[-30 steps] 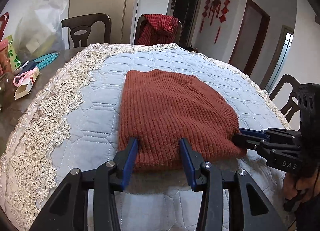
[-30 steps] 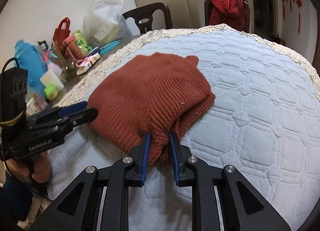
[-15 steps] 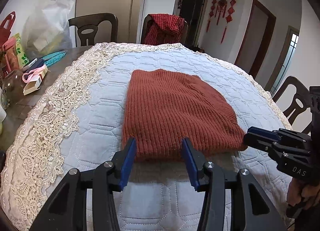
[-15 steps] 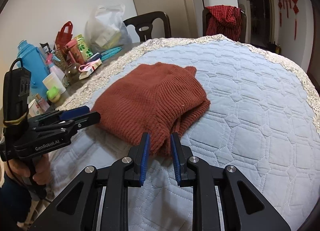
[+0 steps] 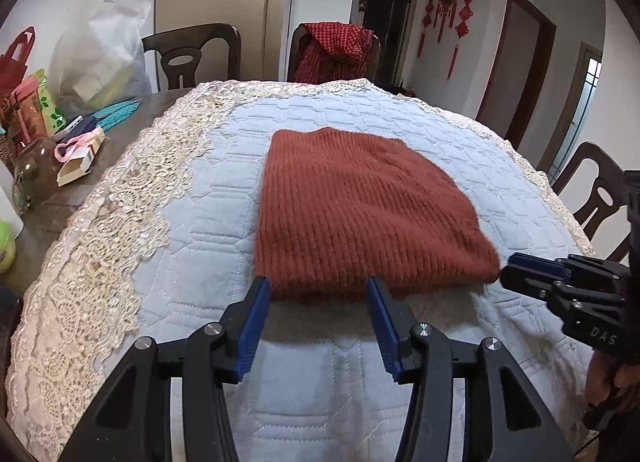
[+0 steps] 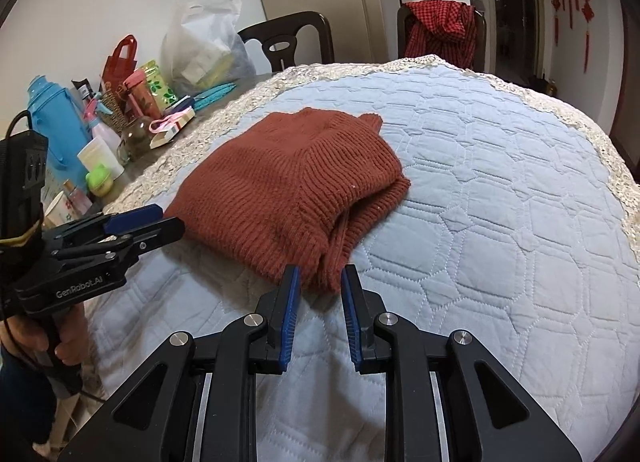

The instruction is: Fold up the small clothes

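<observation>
A rust-red knitted sweater (image 5: 360, 214) lies folded into a flat packet on the pale blue quilted cloth (image 5: 192, 246). My left gripper (image 5: 318, 288) sits at the packet's near edge. Its jaws are opening, and the blue pads flank the edge without pressing it. My right gripper (image 6: 320, 276) stands open with a narrow gap at the layered corner of the sweater (image 6: 296, 190), its pads clear of the knit. The left wrist view has the right gripper (image 5: 520, 266) just off the sweater's right corner. Seen from the right wrist, the left gripper (image 6: 160, 222) is beside the left edge.
A lace border (image 5: 100, 262) rims the cloth. Left of it on the bare table stand a blue flask (image 6: 56, 126), bottles, small boxes and a white plastic bag (image 5: 100, 58). Dark chairs ring the table, one draped with a red checked garment (image 5: 336, 50).
Both grippers have drawn back toward me off the sweater. The right one had the corner between its pads and has let it go. The left jaws have widened.
</observation>
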A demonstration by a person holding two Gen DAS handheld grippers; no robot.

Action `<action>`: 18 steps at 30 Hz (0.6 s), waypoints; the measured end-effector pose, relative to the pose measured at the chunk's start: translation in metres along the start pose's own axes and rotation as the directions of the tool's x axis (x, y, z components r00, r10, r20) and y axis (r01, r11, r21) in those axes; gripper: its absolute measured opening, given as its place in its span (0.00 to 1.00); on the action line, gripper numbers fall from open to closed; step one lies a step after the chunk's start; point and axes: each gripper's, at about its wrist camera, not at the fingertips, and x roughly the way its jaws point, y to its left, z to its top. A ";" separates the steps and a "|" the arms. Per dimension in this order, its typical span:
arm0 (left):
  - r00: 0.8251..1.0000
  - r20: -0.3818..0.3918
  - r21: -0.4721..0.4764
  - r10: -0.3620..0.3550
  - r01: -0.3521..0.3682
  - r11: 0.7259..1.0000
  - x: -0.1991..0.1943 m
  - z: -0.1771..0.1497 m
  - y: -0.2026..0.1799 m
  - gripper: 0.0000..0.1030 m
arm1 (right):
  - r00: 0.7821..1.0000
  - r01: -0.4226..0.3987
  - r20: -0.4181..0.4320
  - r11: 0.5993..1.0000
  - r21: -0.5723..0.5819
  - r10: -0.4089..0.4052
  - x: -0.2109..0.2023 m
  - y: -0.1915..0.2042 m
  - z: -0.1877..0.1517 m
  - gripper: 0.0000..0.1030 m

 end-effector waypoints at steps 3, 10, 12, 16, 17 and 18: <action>0.999 -0.013 0.001 0.033 -0.033 0.999 0.001 -0.005 0.004 0.54 | 1.000 0.016 -0.012 1.000 -0.012 -0.016 -0.002 0.002 -0.007 0.24; 0.994 -0.073 -0.012 0.076 -0.077 0.997 0.011 -0.020 0.013 0.55 | 0.996 0.055 -0.062 0.998 -0.033 -0.057 0.006 0.005 -0.025 0.33; 0.995 -0.063 -0.001 0.082 -0.082 0.997 0.010 -0.022 0.011 0.56 | 0.995 0.067 -0.071 0.997 -0.040 -0.070 0.009 0.004 -0.029 0.34; 0.993 -0.065 0.023 0.096 -0.094 0.995 0.009 -0.024 0.005 0.61 | 0.994 0.087 -0.067 0.995 -0.057 -0.090 0.009 0.008 -0.030 0.34; 0.993 -0.064 0.028 0.100 -0.098 0.995 0.010 -0.024 0.004 0.62 | 0.993 0.092 -0.066 0.994 -0.062 -0.096 0.010 0.009 -0.030 0.34; 0.993 -0.063 0.030 0.102 -0.100 0.995 0.009 -0.025 0.004 0.62 | 0.993 0.097 -0.065 0.993 -0.066 -0.101 0.010 0.009 -0.030 0.34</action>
